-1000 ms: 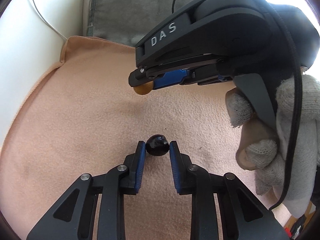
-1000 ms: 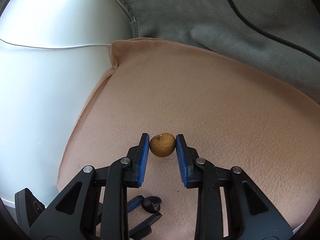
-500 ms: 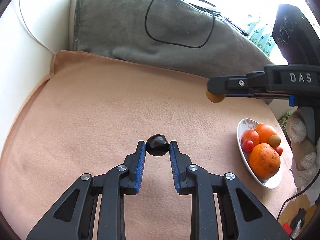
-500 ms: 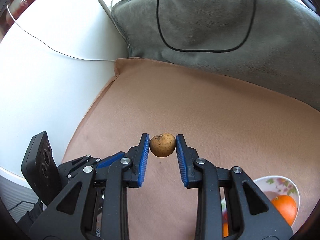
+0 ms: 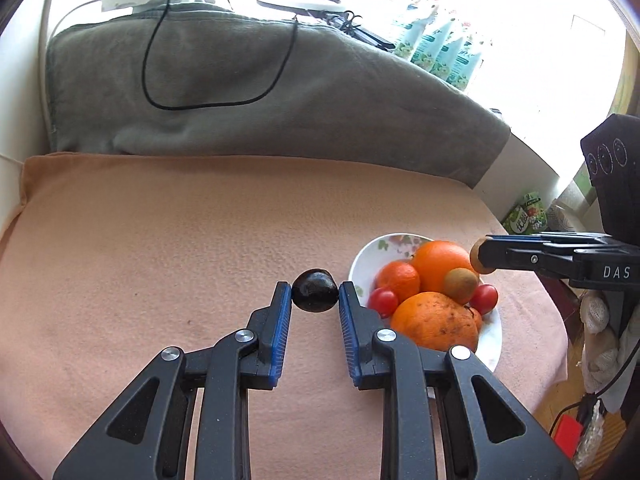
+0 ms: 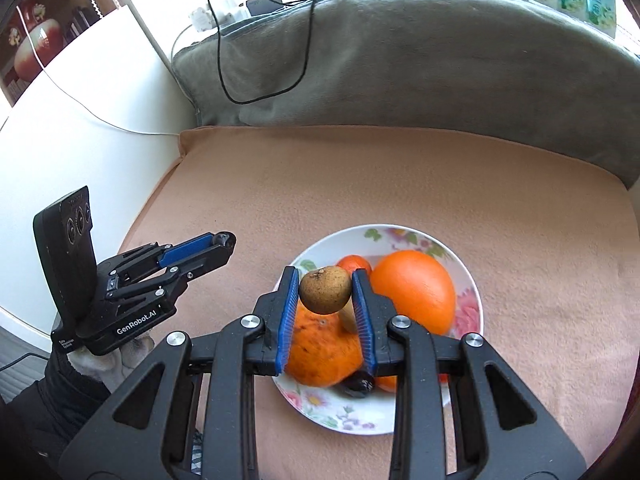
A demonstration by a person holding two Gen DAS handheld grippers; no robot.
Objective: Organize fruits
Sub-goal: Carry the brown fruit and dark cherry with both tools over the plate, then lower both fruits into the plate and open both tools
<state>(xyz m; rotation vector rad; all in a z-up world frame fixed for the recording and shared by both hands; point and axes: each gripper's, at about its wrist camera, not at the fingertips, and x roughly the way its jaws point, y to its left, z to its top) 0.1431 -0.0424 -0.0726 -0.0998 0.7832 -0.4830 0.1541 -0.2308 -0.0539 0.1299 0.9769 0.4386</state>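
My left gripper (image 5: 315, 294) is shut on a small dark round fruit (image 5: 315, 290), held above the peach cloth just left of the floral plate (image 5: 362, 258). My right gripper (image 6: 326, 290) is shut on a small brown fruit (image 6: 325, 289), held above the plate (image 6: 466, 264). The plate holds oranges (image 6: 412, 290), a small brown fruit (image 5: 460, 285) and cherry tomatoes (image 5: 383, 302). The right gripper shows in the left wrist view (image 5: 478, 257) at the plate's far right. The left gripper shows in the right wrist view (image 6: 224, 240) left of the plate.
A peach cloth (image 5: 160, 240) covers the table. A grey folded blanket (image 5: 280, 112) with a black cable (image 5: 152, 80) lies along the back. A white wall (image 6: 80, 128) stands at the left. Bottles (image 5: 440, 56) stand by the window.
Both grippers have swung right with their fruits. The plate has come into full view, and the right gripper now hangs over it.
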